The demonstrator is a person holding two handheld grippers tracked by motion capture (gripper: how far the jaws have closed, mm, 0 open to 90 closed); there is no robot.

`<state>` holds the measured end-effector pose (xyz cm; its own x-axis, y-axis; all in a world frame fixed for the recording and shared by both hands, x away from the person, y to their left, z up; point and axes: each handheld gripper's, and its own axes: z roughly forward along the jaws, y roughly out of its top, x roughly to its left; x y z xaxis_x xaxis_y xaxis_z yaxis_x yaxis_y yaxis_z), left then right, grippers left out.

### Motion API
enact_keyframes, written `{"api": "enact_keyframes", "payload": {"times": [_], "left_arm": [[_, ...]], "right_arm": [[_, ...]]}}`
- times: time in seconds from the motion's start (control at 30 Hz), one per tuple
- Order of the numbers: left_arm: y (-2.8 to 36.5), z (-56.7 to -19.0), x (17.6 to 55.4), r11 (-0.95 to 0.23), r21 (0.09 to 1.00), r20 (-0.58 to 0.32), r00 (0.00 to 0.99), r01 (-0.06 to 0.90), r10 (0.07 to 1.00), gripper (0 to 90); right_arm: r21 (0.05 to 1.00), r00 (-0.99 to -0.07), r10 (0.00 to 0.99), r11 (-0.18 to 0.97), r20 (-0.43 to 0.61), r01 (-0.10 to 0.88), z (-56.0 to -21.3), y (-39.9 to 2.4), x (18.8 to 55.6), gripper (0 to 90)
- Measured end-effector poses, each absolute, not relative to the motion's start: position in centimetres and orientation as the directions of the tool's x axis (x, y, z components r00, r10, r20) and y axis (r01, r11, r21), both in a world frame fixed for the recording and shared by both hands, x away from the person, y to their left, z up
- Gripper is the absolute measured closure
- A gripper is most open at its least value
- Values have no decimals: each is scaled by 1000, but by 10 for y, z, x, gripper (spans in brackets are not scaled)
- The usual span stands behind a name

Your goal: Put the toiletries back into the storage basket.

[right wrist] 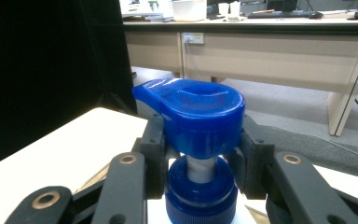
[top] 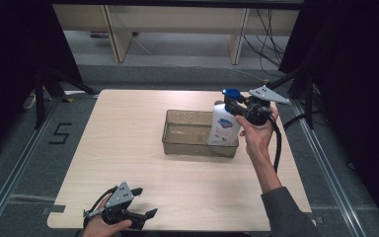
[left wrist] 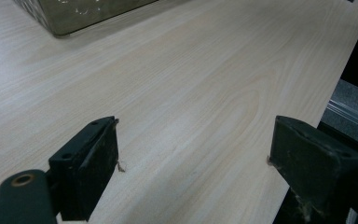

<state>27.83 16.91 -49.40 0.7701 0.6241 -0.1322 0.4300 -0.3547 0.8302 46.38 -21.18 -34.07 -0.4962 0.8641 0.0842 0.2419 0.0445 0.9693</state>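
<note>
Clear plastic bin (top: 177, 138): white pump bottle (top: 223, 126) stands inside | right gripper (top: 238, 106): clamped on bottle's blue pump neck | left gripper (top: 143, 202): wide, nothing held.

Setting: lab or office test room. Evidence: pale wooden table (top: 128, 163) on grey carpet, flanked by black curtains (top: 10, 59) and metal floor rails (top: 10, 182); a taped numeral "5" (top: 59, 133) on the floor. Beyond the right gripper's fingers (right wrist: 156, 140): long beige desks (right wrist: 270, 51) with a wall socket (right wrist: 193, 38), keyboards, and loose cables (top: 269, 34).
</note>
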Motion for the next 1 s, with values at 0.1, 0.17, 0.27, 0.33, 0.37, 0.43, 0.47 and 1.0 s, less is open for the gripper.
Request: {"api": "enact_keyframes", "payload": {"times": [0.1,0.17,0.27,0.33,0.37,0.43,0.47,1.0], "left_arm": [[169,-494,278,-358,828,-129,769,431,626,149],[169,-494,278,-358,828,-128,768,431,628,149],[169,-494,278,-359,828,-127,768,430,628,149],[169,-494,278,-359,828,-127,768,431,628,149],[169,-494,278,-359,828,-127,768,431,628,149],[169,-494,278,-356,830,-124,765,429,631,149],[169,-495,278,-354,831,-126,766,428,630,149],[169,-494,278,-356,831,-125,766,428,631,149]], "right_arm": [[969,-495,864,36,94,246,-341,-210,464,614],[969,-498,862,42,87,243,-342,-209,464,614],[972,-499,863,46,79,232,-343,-207,463,613],[970,-496,863,35,92,242,-343,-206,462,612],[970,-498,863,47,80,238,-343,-206,462,611],[969,-501,861,39,90,242,-343,-205,462,610],[971,-498,864,45,80,234,-343,-206,463,610],[967,-505,859,55,81,249,-342,-205,459,597]]}}
